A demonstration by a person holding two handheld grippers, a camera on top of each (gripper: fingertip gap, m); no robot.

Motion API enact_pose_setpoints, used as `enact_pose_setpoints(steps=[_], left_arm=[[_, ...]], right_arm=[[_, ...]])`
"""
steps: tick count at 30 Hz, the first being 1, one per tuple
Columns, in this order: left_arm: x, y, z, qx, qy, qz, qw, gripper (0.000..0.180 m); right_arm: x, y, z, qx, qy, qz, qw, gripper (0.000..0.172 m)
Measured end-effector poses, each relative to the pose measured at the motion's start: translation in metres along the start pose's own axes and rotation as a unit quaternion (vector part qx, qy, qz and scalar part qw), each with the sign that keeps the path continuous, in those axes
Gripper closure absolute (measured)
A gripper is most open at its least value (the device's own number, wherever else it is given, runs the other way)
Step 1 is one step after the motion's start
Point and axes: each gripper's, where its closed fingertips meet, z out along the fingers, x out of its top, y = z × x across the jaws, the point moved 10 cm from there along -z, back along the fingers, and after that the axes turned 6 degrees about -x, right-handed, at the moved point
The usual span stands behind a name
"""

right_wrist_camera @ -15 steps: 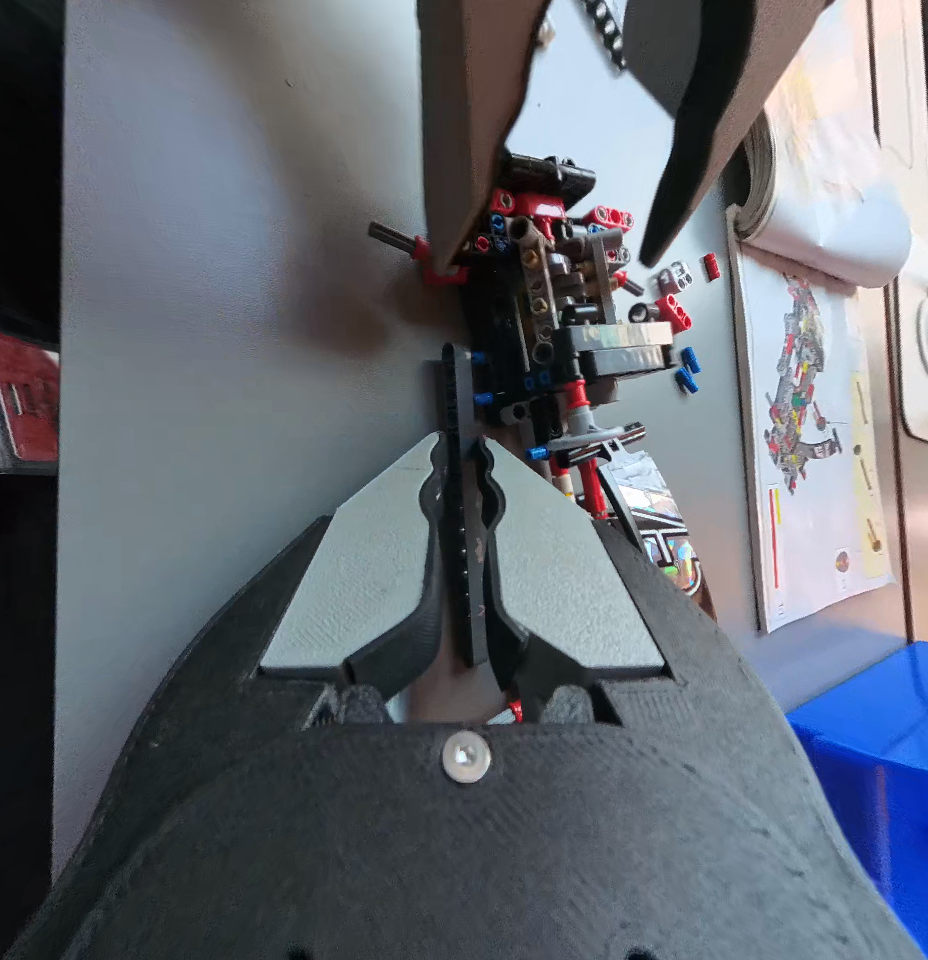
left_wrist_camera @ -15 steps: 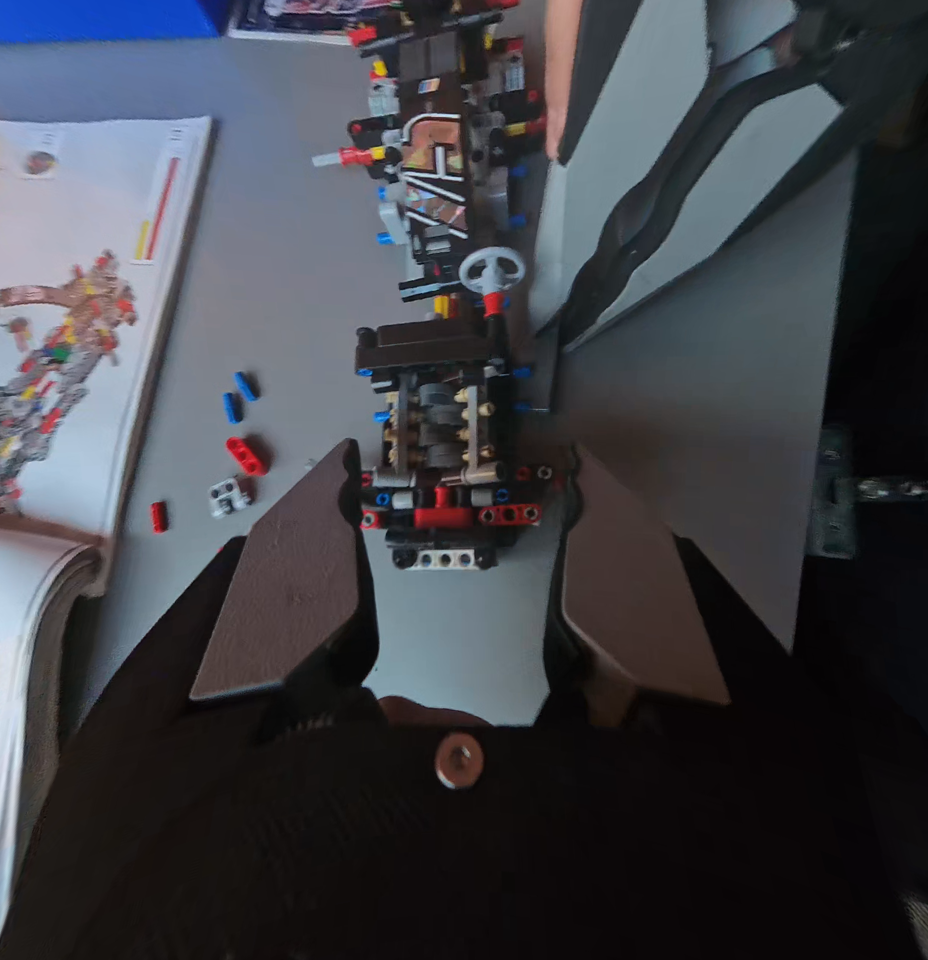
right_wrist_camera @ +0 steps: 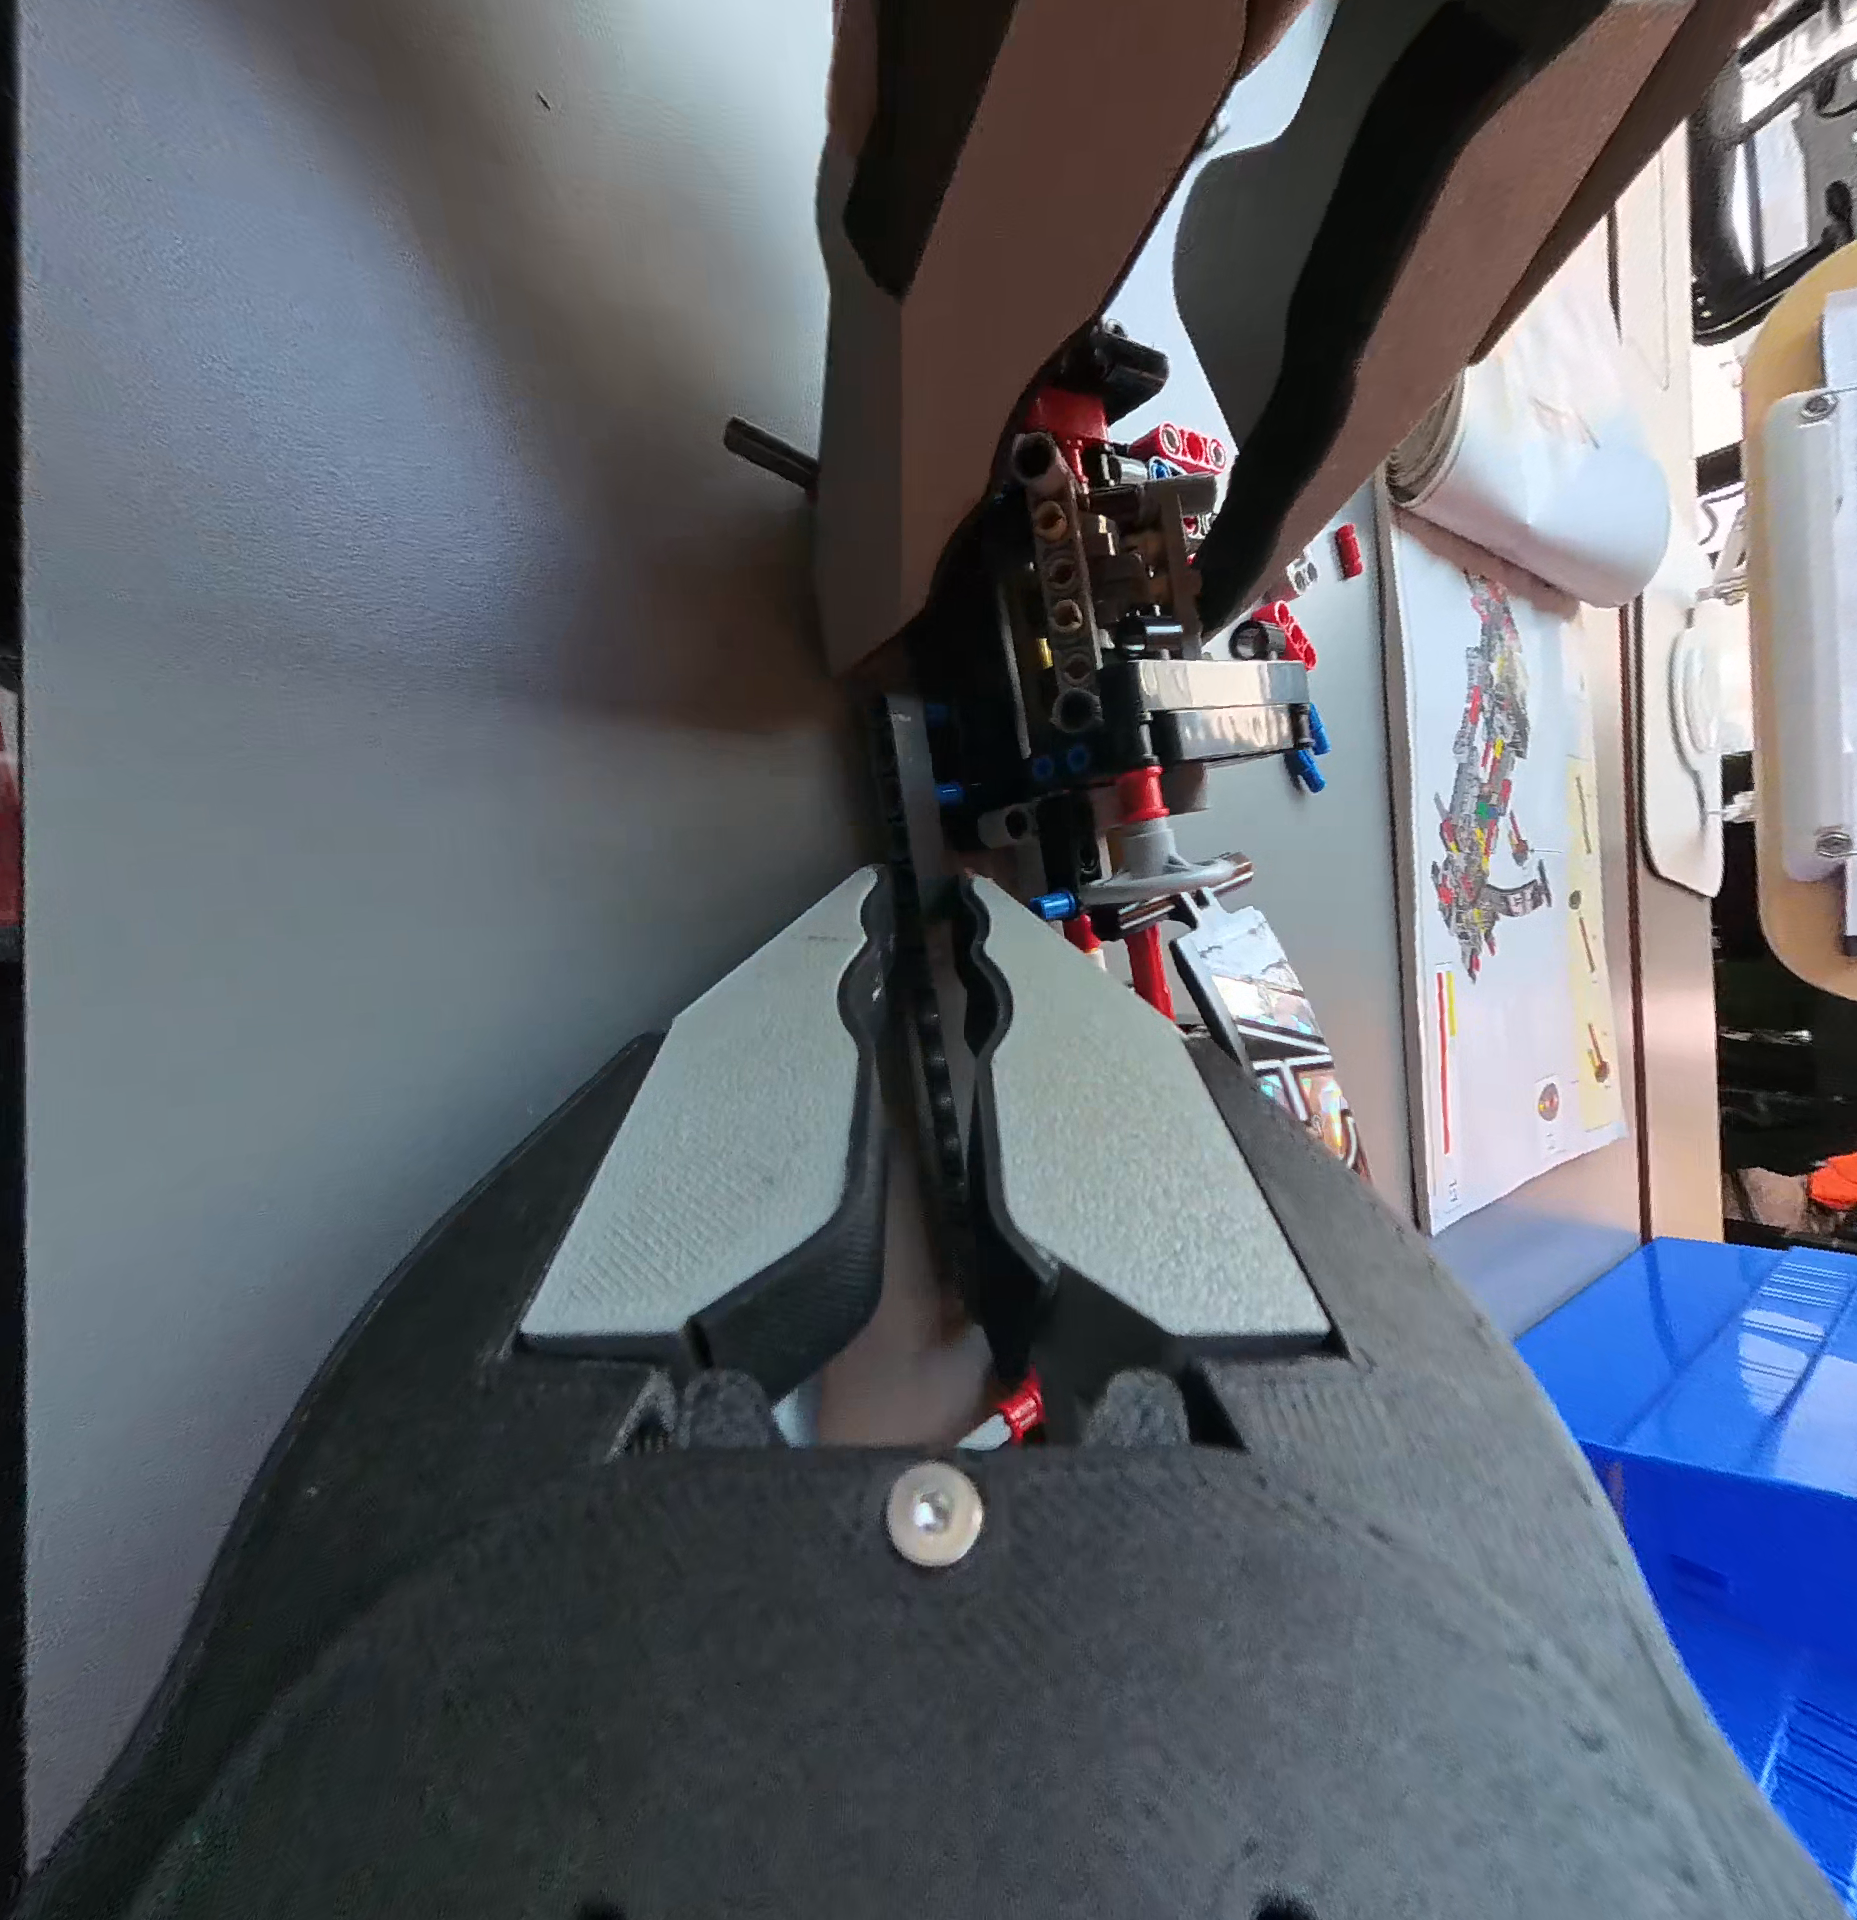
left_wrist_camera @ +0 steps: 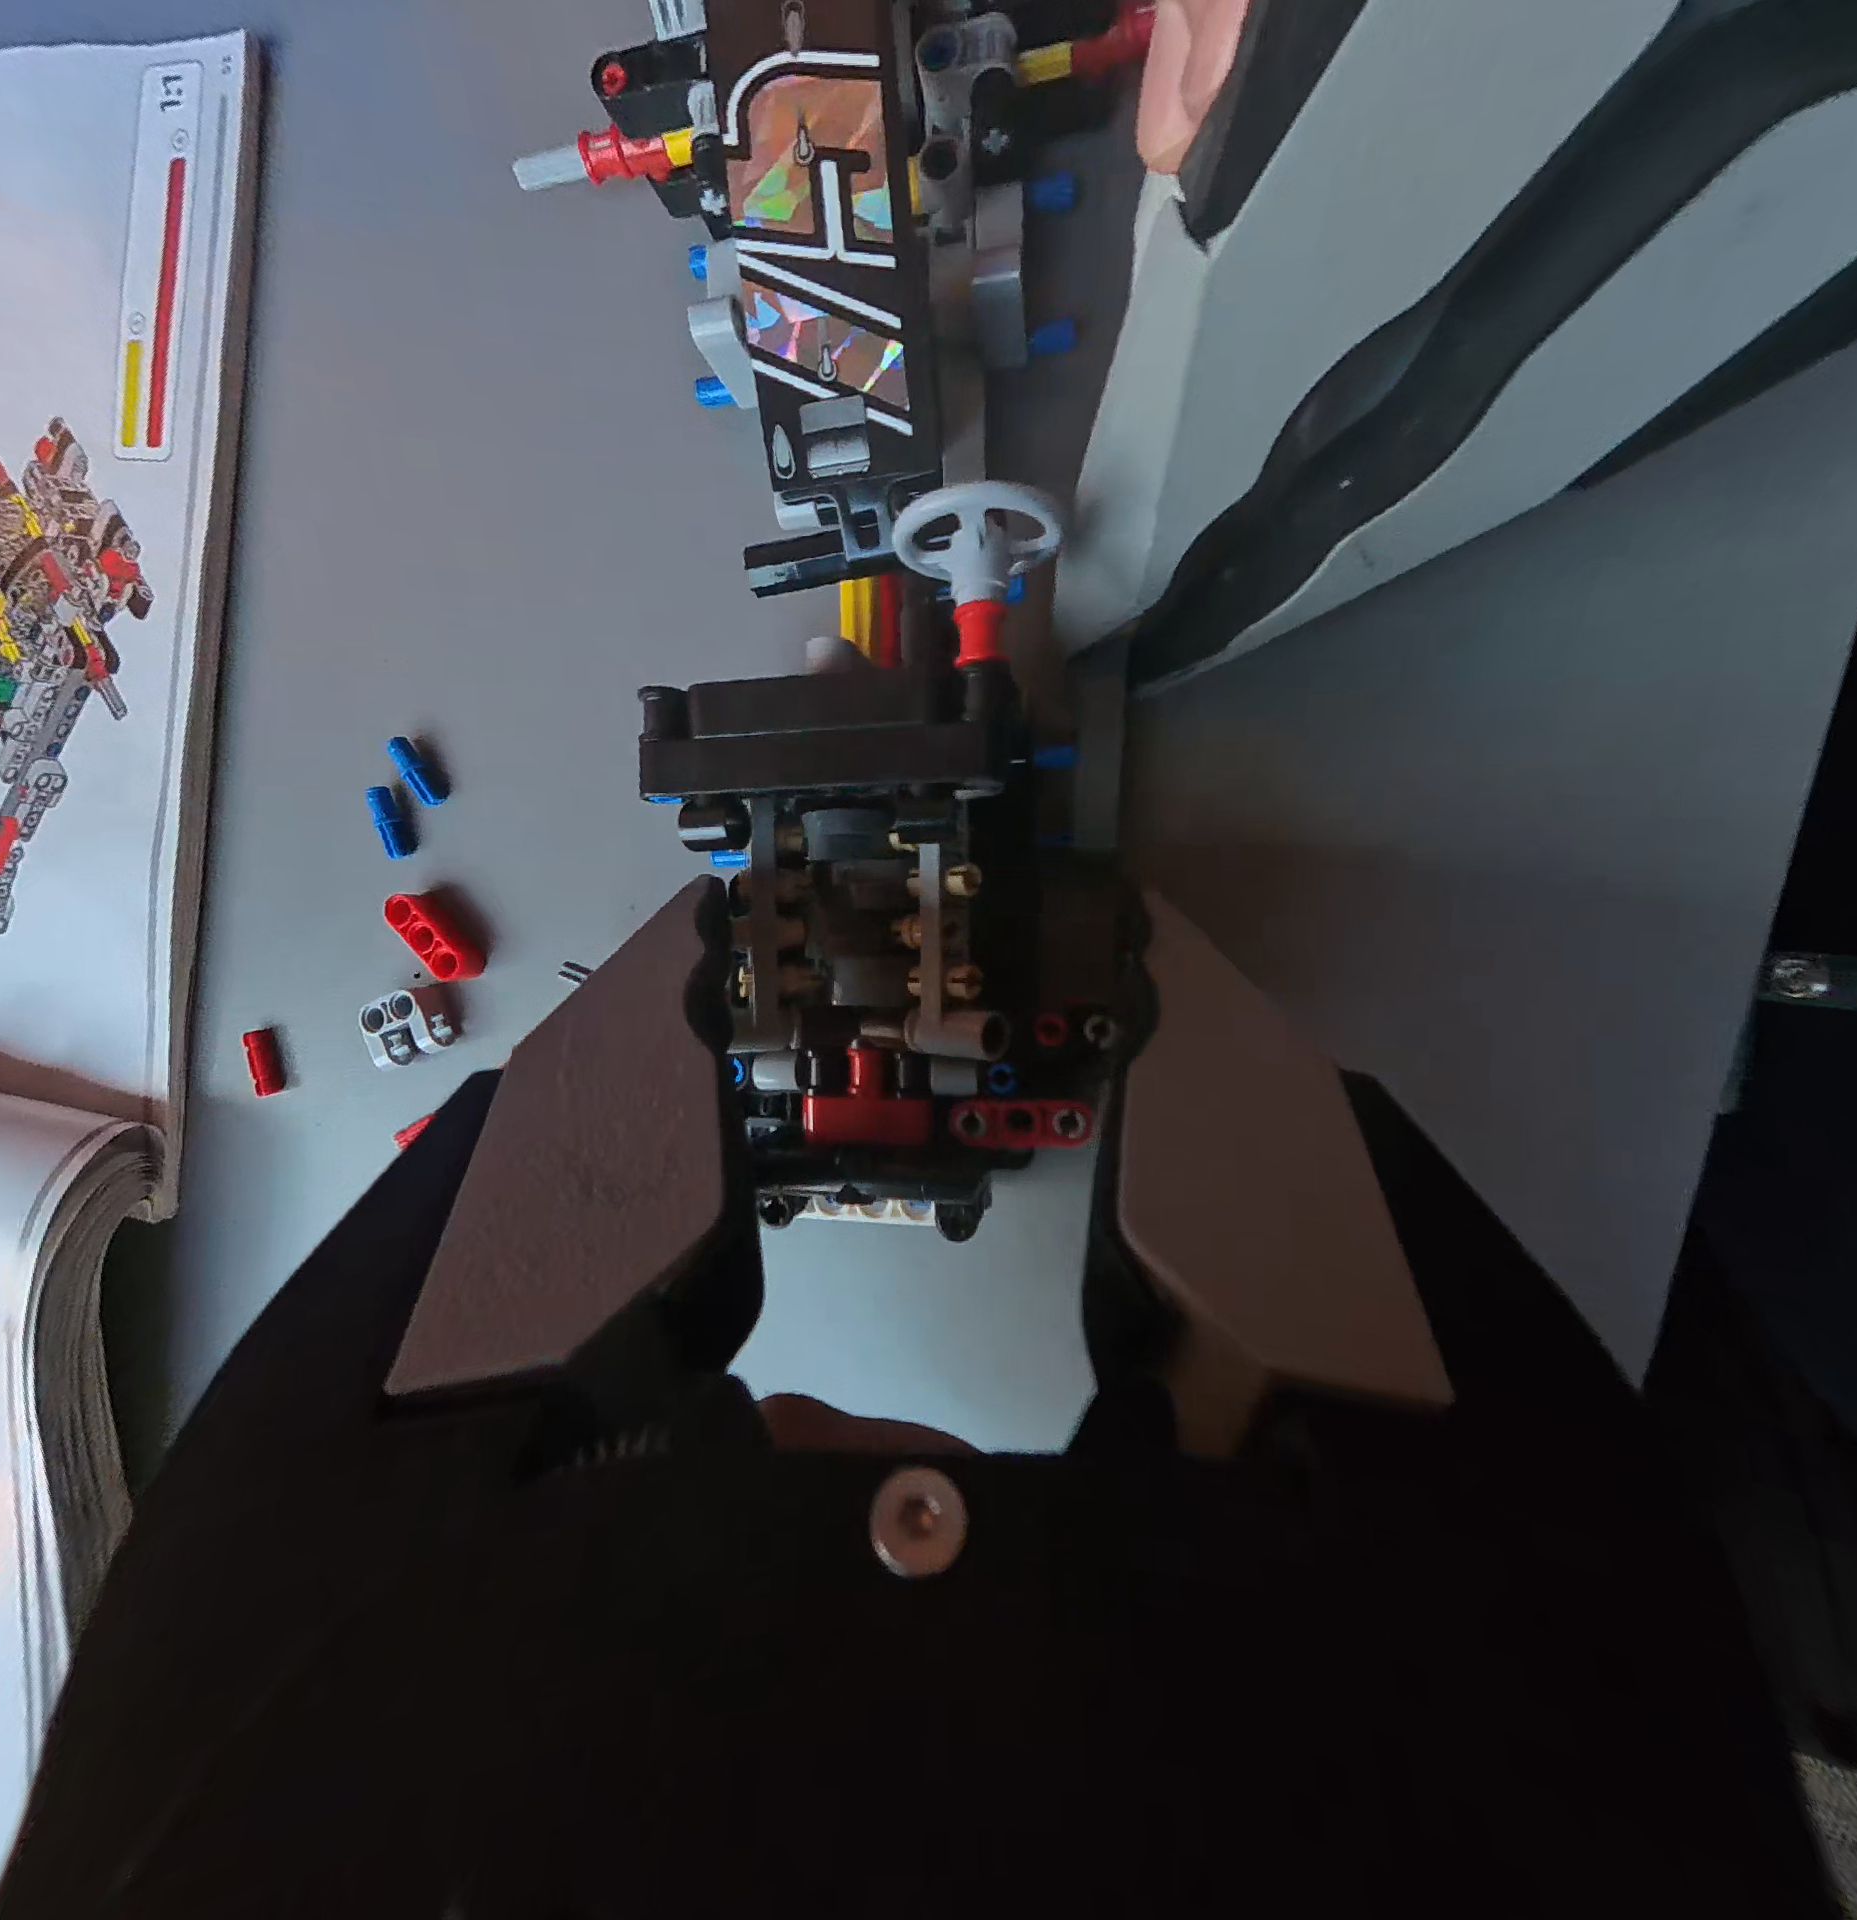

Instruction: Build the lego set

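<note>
A brick-built car chassis [left_wrist_camera: 851, 748] with a white steering wheel [left_wrist_camera: 976, 535] and a shiny stickered panel lies on the grey table [left_wrist_camera: 436, 416]. My left gripper [left_wrist_camera: 924, 935] is open, its brown fingers on either side of the chassis's near end. The left pad [left_wrist_camera: 711, 966] lies right against the chassis side. The right view shows this gripper [right_wrist_camera: 1038, 634] astride the chassis [right_wrist_camera: 1204, 707] from above. My right gripper [right_wrist_camera: 929, 894] is shut on the long black beam [right_wrist_camera: 924, 1039] along the chassis's side. It shows in the left view [left_wrist_camera: 1121, 665] at the upper right.
An open instruction booklet [left_wrist_camera: 62, 520] lies to the left, also in the right view [right_wrist_camera: 1506, 831]. Loose pieces lie between it and the chassis: two blue pins [left_wrist_camera: 404, 790], a red beam [left_wrist_camera: 436, 935], a grey connector [left_wrist_camera: 399, 1029], a small red pin [left_wrist_camera: 262, 1060]. A blue bin [right_wrist_camera: 1734, 1455] stands beyond. The tips of one gripper are about 5 cm away from the tips of the other. The right gripper is farther from the grey connector [left_wrist_camera: 399, 1029], some 15 cm, than the left, some 9 cm.
My left gripper has moved forward, so its open fingers now reach along both sides of the chassis's end instead of stopping at it. The right gripper keeps its hold on the beam.
</note>
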Motion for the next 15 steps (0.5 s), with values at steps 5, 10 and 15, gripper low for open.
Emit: enact_pose_setpoints(steps=[5,10,15], left_arm=[[-0.0019,-0.0014,0.0019,0.002,0.019,-0.023,1.000,0.107],[-0.0026,0.0009,0.0018,0.013,0.027,-0.033,0.999,0.107],[-0.0016,0.0024,0.0025,0.019,0.028,-0.038,0.999,0.107]], right_arm=[[0.0016,-0.0012,0.0009,-0.010,-0.006,0.000,1.000,0.163],[0.0029,-0.0004,0.0012,-0.008,-0.017,0.016,1.000,0.163],[0.0038,0.0018,0.0018,0.009,-0.020,0.041,0.999,0.163]])
